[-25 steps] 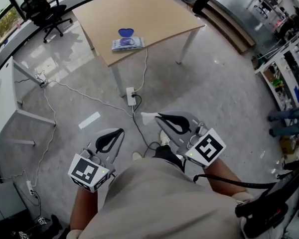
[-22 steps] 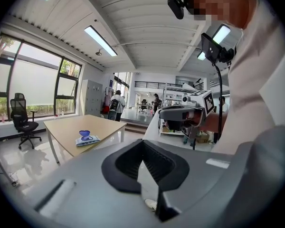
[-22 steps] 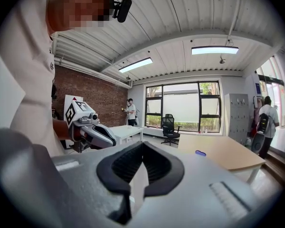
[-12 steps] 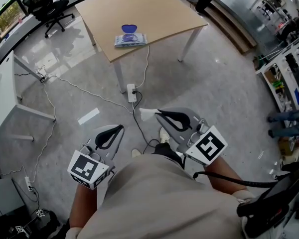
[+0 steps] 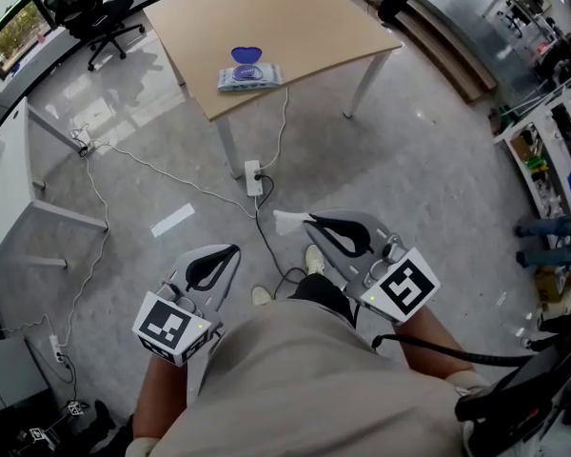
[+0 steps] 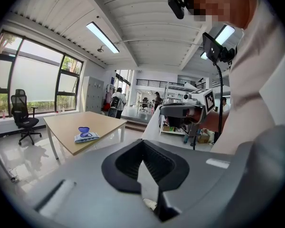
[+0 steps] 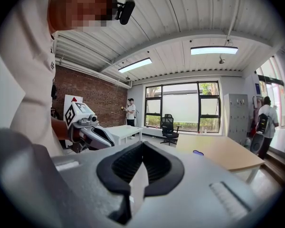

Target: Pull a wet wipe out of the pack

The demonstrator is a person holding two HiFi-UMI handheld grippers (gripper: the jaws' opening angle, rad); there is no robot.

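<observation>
The wet wipe pack (image 5: 250,74) lies on the near part of a wooden table (image 5: 295,17), its blue lid flipped up. It also shows far off in the left gripper view (image 6: 85,136), and its lid shows in the right gripper view (image 7: 198,152). Both grippers are held close to the person's body, far from the table. My right gripper (image 5: 307,221) is shut on a small white wet wipe (image 5: 285,222) that sticks out past its tip. My left gripper (image 5: 234,249) is shut with nothing in it. The wipe is hidden in both gripper views.
A power strip (image 5: 253,179) and long cables cross the grey floor between me and the table. A black office chair (image 5: 81,8) stands at back left and a white desk (image 5: 5,198) at left. Shelving (image 5: 552,131) and another person's legs (image 5: 552,227) are at right.
The view has shifted a little, so the table sits slightly higher and the grippers slightly lower. The right gripper keeps its hold on the wipe; the left stays shut.
</observation>
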